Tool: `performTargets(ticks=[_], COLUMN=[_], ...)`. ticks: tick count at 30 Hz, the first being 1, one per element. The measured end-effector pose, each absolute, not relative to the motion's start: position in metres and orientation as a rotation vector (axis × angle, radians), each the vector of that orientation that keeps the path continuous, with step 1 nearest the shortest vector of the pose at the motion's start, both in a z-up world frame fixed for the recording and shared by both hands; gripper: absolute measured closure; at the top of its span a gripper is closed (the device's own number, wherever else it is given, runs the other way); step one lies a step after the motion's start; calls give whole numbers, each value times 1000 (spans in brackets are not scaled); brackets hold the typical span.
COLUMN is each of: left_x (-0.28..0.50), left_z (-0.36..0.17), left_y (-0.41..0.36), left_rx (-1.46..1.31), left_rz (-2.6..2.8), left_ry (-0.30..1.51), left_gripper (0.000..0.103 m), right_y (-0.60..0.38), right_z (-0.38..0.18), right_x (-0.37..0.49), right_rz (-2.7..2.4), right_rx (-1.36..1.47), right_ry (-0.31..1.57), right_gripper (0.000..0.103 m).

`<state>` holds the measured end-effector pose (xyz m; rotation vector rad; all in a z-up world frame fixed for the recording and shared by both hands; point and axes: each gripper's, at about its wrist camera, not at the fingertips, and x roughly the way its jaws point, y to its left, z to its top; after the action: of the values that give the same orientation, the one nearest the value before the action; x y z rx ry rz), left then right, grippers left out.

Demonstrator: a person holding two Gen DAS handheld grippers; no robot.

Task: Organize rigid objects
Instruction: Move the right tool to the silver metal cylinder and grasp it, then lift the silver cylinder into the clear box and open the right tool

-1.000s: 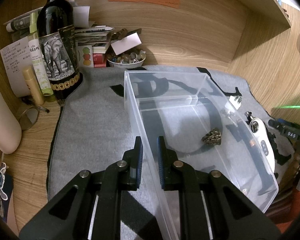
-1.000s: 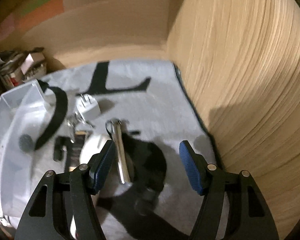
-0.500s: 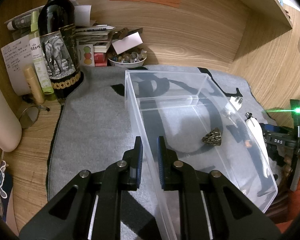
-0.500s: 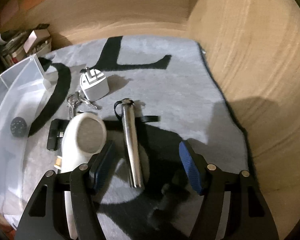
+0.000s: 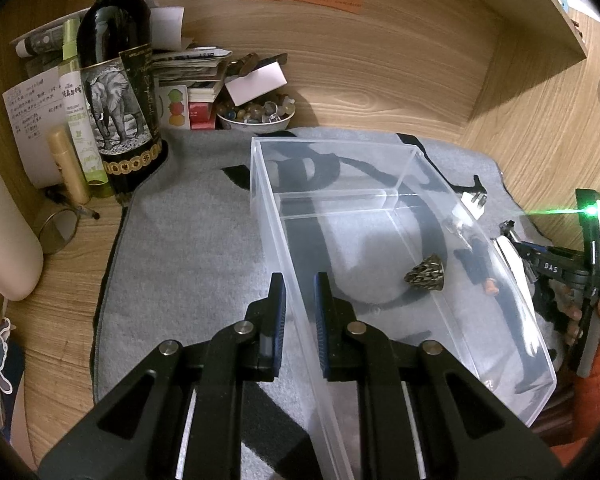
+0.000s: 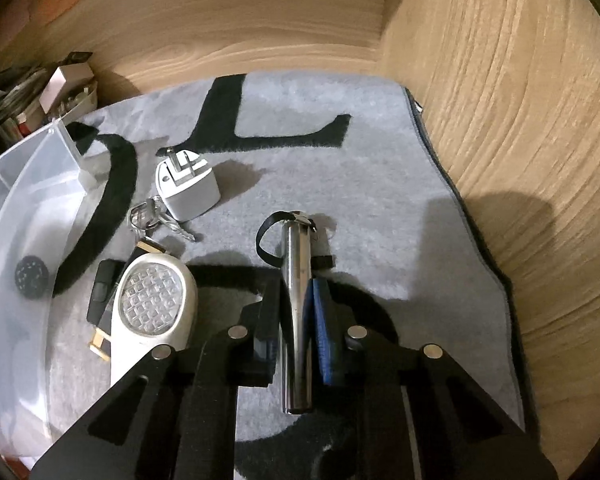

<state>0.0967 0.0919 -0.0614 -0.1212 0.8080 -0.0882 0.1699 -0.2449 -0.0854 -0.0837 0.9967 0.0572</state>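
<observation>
A clear plastic bin (image 5: 380, 240) sits on a grey mat (image 5: 188, 240) covering a wooden surface (image 5: 60, 320). The left gripper (image 5: 299, 300) has its fingers nearly closed on the bin's near-left wall, one finger outside and one inside, likely to steady it for loading. Inside the bin, at about 3 o'clock from those fingers, lies a small bronze cone-shaped ornament (image 5: 426, 272).

On the mat beside the bin, the right gripper (image 6: 296, 312) has its fingers pressed against a silver metal cylinder (image 6: 297, 304) with a black wrist loop, held lengthwise, apparently ready to be lifted. At 10 o'clock from it lie a white oval light (image 6: 152, 300), keys (image 6: 152, 218) and a white plug adapter (image 6: 188, 190), still unsorted.
</observation>
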Motion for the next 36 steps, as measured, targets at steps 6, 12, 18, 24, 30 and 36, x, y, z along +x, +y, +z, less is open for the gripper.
performTargets(ticks=[6, 12, 18, 24, 30, 36], left_x=[97, 97, 98, 99, 100, 100], left_z=[-61, -61, -61, -60, -60, -61], left_y=[92, 92, 92, 92, 91, 90], left_rx=[-123, -123, -124, -129, -130, -130], left_rz=[-89, -89, -90, -94, -96, -98], left_ry=[808, 807, 807, 804, 802, 802], left_gripper=[89, 89, 89, 89, 89, 89], right_y=[-242, -232, -211, -180, -146, -117], right_z=[-63, -34, -9, 9, 19, 18], right_x=[157, 146, 144, 140, 132, 129], right_rz=[58, 81, 138, 233, 338, 427], right_rx=[-77, -88, -99, -93, -115, -134], right_ry=[925, 842, 764, 700, 657, 653], right_gripper=[89, 89, 89, 89, 89, 89])
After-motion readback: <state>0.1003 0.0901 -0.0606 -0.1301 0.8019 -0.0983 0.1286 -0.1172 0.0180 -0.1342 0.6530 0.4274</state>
